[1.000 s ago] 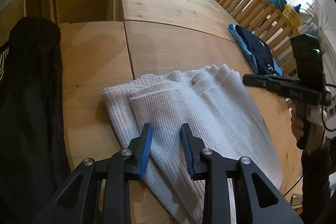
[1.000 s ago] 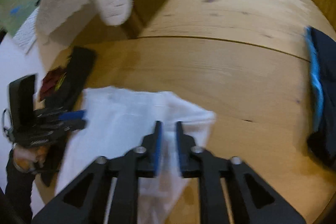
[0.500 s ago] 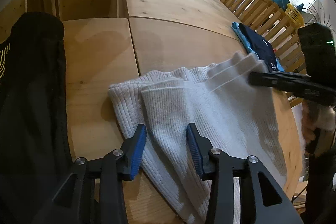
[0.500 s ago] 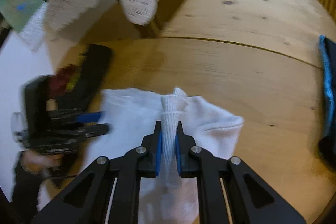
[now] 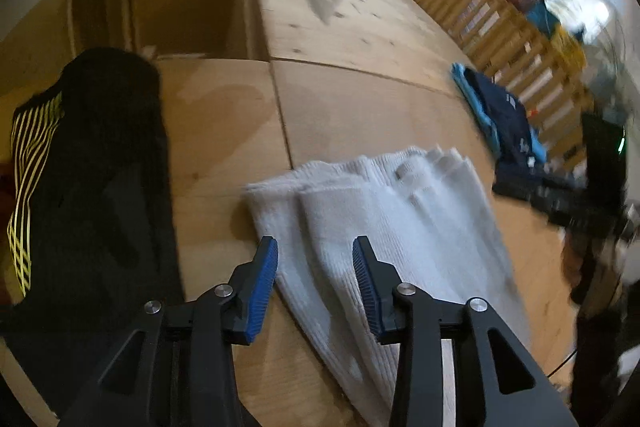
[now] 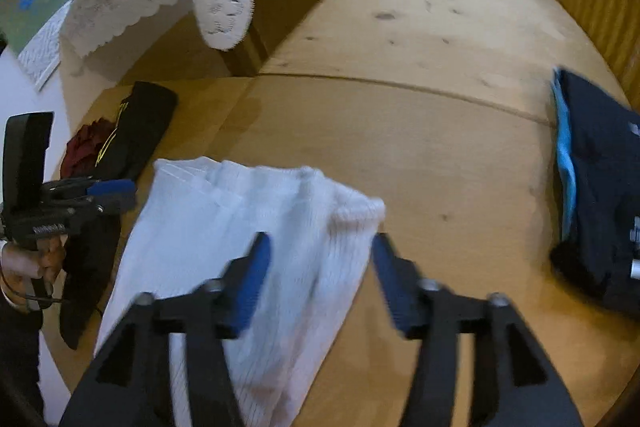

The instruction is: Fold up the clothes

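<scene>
so half a second back the right gripper (image 6: 320,267) was pinching a ridge of the white knit sweater (image 6: 240,227); its jaws have just been opening and now they're spread wide with nothing clamped, the cloth dropped flat under them. the sweater's top right corner sits between the blue pads but they're not pressing on it.

the sweater lies folded in the lower middle of both frames, on the wooden table (image 6: 420,131). in the left wrist view the left gripper (image 5: 316,267) hangs just above the sweater's (image 5: 380,211) lower left edge, jaws apart, not holding anything either.

my read: one fold just got laid down and let go. next move probably needs both grippers to grab an edge again and fold it over once more, or slide it aside.

around it: a black garment with yellow stripes (image 5: 80,167) at the left, a navy and blue folded pile (image 6: 600,187) at the right.
</scene>
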The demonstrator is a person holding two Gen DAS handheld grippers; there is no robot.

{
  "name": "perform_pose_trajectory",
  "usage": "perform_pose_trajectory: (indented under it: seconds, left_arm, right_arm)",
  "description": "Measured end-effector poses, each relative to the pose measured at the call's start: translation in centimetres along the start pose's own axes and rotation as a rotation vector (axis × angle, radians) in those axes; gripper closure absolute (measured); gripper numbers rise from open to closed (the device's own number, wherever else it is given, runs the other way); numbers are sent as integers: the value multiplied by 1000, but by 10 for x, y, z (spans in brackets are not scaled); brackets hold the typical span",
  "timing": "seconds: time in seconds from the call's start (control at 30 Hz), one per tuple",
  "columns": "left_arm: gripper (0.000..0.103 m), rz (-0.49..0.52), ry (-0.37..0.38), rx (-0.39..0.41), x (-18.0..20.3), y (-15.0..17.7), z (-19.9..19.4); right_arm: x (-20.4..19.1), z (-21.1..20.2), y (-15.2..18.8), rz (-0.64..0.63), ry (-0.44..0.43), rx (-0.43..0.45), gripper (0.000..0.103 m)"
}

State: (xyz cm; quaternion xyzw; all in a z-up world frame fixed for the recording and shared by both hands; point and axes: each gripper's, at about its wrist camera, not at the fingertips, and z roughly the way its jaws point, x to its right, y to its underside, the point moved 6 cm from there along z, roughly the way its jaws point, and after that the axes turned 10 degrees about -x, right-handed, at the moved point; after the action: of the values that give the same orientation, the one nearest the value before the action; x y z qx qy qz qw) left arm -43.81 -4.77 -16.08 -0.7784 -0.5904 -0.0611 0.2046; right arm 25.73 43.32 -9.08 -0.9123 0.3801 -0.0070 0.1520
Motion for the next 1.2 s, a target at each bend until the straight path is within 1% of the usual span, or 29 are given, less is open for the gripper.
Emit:
perform_pose_trajectory:
  seconds: [0.07, 0.17, 0.23, 0.37, 0.57, 0.73, 0.83, 0.9, 0.93, 0.97, 1.07, 1.17, 1.2]
  left_arm:
    - [63, -72, 19, -38, -12, -2, 3]
    - [61, -152, 42, -76, -20, -7, 12]
    - [61, -196, 58, -89, -24, -11, 16]
    - [57, -178, 62, -109, -14, -17, 25]
    - [56, -215, 82, -126, -14, -25, 35]
    - [55, -180, 65, -140, -7, -25, 35]
    - [55, -167, 67, -144, -8, -23, 33]
    - [55, -162, 62, -148, -8, -24, 34]
    - [55, -156, 58, -152, -7, -24, 35]
    - [55, -150, 55, -155, -6, -24, 36]
    - [51, -135, 47, -162, -3, -26, 39]
    - [49, -128, 37, -169, -2, -30, 43]
    - [49, -125, 24, -173, -1, -30, 43]
  right_arm:
    - [9, 9, 3, 56, -10, -41, 46]
    - [19, 27, -3, 162, -123, -92, 46]
    - [21, 35, -6, 197, -171, -107, 46]
    - [19, 36, -8, 166, -137, -107, 46]
    - [20, 38, -15, 172, -147, -120, 44]
    - [16, 32, -18, 144, -153, -121, 44]
    - [15, 39, -19, 134, -134, -145, 44]
    - [15, 45, -19, 136, -152, -160, 44]
    - [13, 46, -19, 134, -159, -158, 40]
    - [12, 47, -19, 129, -160, -159, 39]
    - [8, 50, -22, 109, -145, -167, 39]
    - [4, 52, -23, 87, -128, -168, 39]
    - [3, 51, -23, 75, -118, -170, 39]
